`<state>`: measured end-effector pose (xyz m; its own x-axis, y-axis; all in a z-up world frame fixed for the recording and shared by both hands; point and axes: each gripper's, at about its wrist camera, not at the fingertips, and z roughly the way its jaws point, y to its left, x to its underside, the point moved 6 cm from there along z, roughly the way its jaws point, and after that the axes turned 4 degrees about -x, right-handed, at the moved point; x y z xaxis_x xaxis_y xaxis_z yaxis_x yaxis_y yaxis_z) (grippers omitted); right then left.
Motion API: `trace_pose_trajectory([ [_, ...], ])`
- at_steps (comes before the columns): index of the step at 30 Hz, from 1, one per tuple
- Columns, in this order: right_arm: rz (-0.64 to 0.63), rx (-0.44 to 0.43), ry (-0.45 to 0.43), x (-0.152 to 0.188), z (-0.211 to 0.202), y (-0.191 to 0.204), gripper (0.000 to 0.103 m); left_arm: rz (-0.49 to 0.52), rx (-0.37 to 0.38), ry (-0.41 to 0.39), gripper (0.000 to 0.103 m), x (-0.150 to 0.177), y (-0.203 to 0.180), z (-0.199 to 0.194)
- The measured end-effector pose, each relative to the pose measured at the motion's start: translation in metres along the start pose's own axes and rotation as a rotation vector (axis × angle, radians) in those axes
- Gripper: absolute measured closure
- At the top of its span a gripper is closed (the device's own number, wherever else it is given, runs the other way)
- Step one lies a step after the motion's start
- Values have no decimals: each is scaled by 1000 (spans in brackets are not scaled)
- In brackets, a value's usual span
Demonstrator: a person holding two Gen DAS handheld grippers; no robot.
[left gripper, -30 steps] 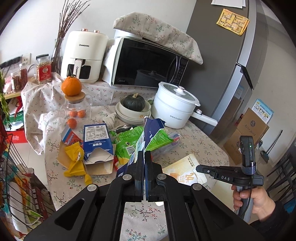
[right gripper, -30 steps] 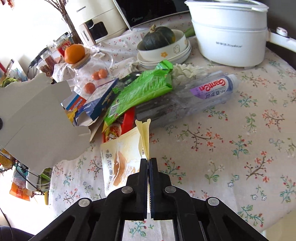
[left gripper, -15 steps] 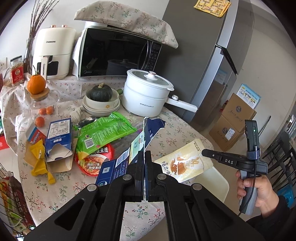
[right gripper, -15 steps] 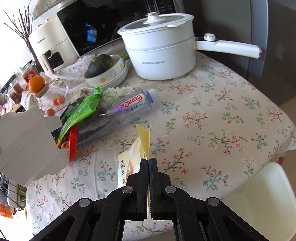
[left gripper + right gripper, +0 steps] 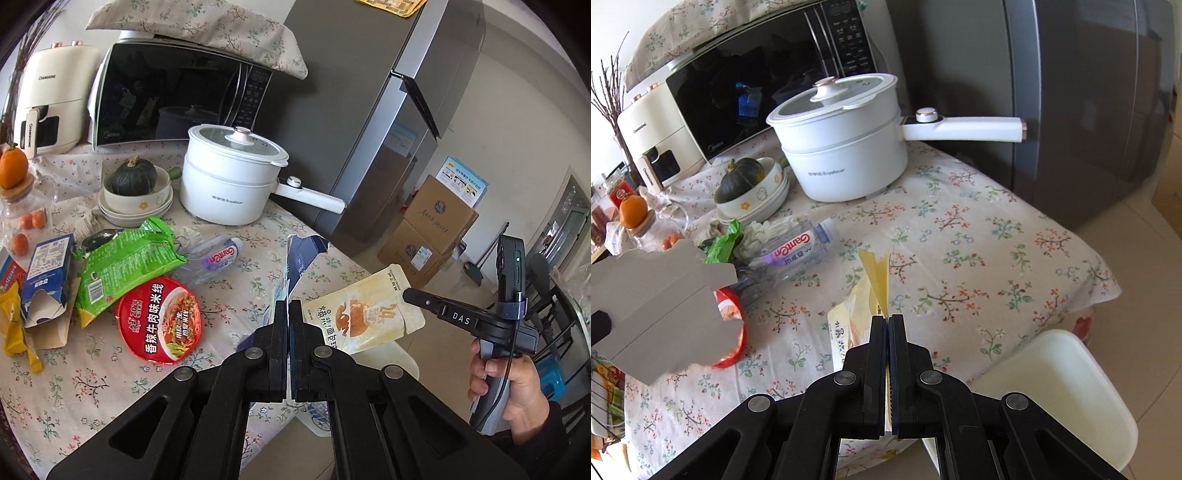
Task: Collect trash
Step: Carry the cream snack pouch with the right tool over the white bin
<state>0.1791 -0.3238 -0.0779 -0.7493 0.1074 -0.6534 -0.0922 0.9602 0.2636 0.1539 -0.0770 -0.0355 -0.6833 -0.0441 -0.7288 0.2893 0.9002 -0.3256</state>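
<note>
Floral tablecloth [image 5: 979, 258]; white pot [image 5: 846, 147] reads "Royalstar". Bottle [image 5: 798, 251] reads "GanTen". Left gripper [image 5: 290, 314] clenched on blue carton [image 5: 299, 258]. Right gripper [image 5: 888, 325] grasping yellow pouch [image 5: 875, 280] above near table edge. Left view alone shows red noodle lid [image 5: 160, 321].

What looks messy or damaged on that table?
Plenty. A plastic bottle lies on its side among a green wrapper and a red noodle lid. A blue carton is ripped open. Each gripper pinches trash: a torn blue box and a yellow pouch.

White pot [image 5: 231, 186], microwave [image 5: 173, 96], fridge [image 5: 369, 103]
</note>
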Motion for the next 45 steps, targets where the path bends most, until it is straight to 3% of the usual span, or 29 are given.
trace_pose_trajectory([
  [7,42,80,-32,8,-33,-53,103,57,116,23,103,8,-61,24],
  [16,99,190,13,33,-45,-114,103,103,239,112,103,37,-130,73],
  [25,152,285,111,63,-37,-161,103,194,255,147,103,71,-177,137],
  [32,186,312,144,71,-36,-177,103,244,217,204,101,96,-181,179],
  [34,182,316,150,73,-37,-178,103,260,162,254,89,99,-178,188],
  [36,181,320,157,73,-36,-178,103,247,86,300,38,101,-167,196],
  [38,181,320,160,73,-35,-178,103,237,51,293,22,98,-156,194],
  [43,171,338,160,68,-31,-174,103,248,-33,295,9,90,-132,182],
  [45,175,338,148,65,-34,-173,103,238,-28,298,8,87,-125,176],
])
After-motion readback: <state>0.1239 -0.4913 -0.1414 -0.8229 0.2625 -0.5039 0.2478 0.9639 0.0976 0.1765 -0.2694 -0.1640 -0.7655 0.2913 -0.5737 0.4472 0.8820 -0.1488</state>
